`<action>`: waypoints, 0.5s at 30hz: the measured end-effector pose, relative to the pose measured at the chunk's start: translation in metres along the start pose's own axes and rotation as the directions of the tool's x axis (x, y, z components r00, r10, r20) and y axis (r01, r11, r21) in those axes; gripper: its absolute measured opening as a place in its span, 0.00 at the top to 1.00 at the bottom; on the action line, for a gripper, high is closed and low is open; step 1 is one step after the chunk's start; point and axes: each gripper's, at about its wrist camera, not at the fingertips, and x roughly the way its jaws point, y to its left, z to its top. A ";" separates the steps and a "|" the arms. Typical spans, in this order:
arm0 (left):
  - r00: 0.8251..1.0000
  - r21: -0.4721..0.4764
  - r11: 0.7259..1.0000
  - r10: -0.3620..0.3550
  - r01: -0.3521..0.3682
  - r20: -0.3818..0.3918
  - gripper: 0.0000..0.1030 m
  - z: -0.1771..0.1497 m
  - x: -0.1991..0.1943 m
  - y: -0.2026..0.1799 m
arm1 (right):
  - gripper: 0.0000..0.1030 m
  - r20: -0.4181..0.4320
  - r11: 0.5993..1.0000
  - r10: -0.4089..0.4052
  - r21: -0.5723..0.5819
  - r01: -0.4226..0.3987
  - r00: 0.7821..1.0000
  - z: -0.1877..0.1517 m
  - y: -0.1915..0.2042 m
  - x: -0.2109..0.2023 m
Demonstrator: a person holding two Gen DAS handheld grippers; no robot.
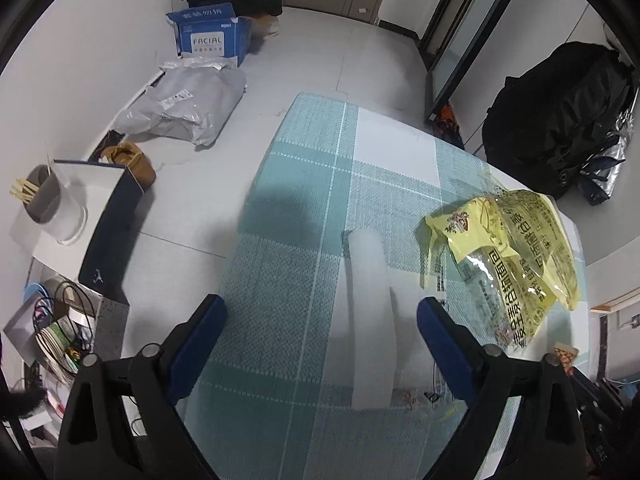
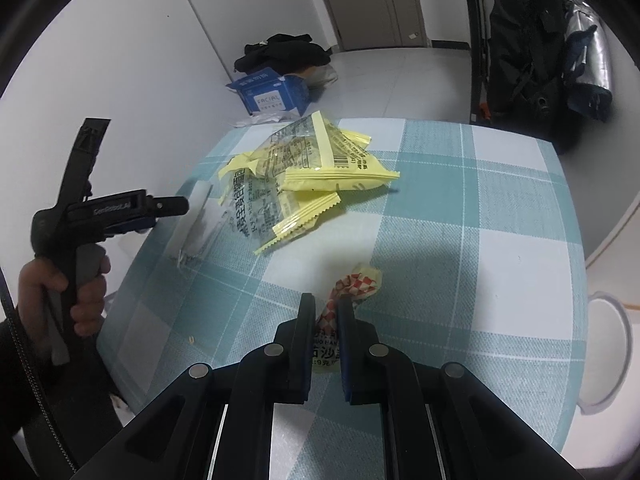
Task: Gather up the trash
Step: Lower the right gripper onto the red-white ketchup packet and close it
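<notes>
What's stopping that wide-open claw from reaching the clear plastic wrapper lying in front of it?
Nothing visible. The left gripper is open, and the clear plastic wrapper lies on the checked tablecloth in the gap between its fingers. The yellow bread bag sits off to one side, not in the path.

The tablecloth is woven cloth, matt, with a coarse visible weave in its teal and white checks. On it, the yellow bag is thin crinkled plastic film, part clear, glossy enough to catch the light. The small wrapper pinched in the right gripper looks like crumpled printed paper or foil; I cannot tell which. Both grippers are matt black plastic with round metal pins, and the left gripper has smooth blue pads. A pale translucent plastic strip lies flat, softly frosted. The floor is smooth grey tile.
</notes>
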 end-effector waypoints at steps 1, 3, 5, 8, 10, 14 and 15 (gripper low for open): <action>1.000 0.005 1.000 -0.002 0.002 0.000 0.11 0.001 0.000 -0.002 | 0.90 0.007 1.000 0.000 0.000 0.000 1.000 0.000 0.000 -0.002; 1.000 0.019 1.000 -0.004 0.004 -0.008 0.13 0.003 0.002 -0.005 | 0.90 0.021 1.000 0.007 0.001 -0.007 1.000 0.001 0.000 -0.005; 1.000 0.037 0.999 0.001 0.000 -0.017 0.21 0.005 0.004 -0.009 | 0.90 0.030 1.000 0.012 0.002 -0.012 0.999 0.001 0.000 -0.008; 0.999 0.061 0.998 0.032 -0.030 -0.025 0.29 0.008 0.007 -0.013 | 0.90 0.039 1.000 0.017 0.002 -0.017 0.999 0.000 -0.001 -0.011; 0.999 0.069 0.997 0.034 -0.032 -0.024 0.39 0.009 0.007 -0.014 | 0.90 0.046 1.000 0.022 0.002 -0.022 0.999 0.000 -0.001 -0.014; 0.999 0.079 0.997 0.020 -0.016 -0.043 0.59 0.012 0.007 -0.016 | 0.90 0.061 1.000 0.027 0.000 -0.027 0.998 -0.001 -0.001 -0.018; 0.999 0.074 0.997 0.021 -0.018 -0.044 0.60 0.012 0.007 -0.016 | 0.90 0.065 1.000 0.027 0.001 -0.027 0.998 -0.001 -0.002 -0.019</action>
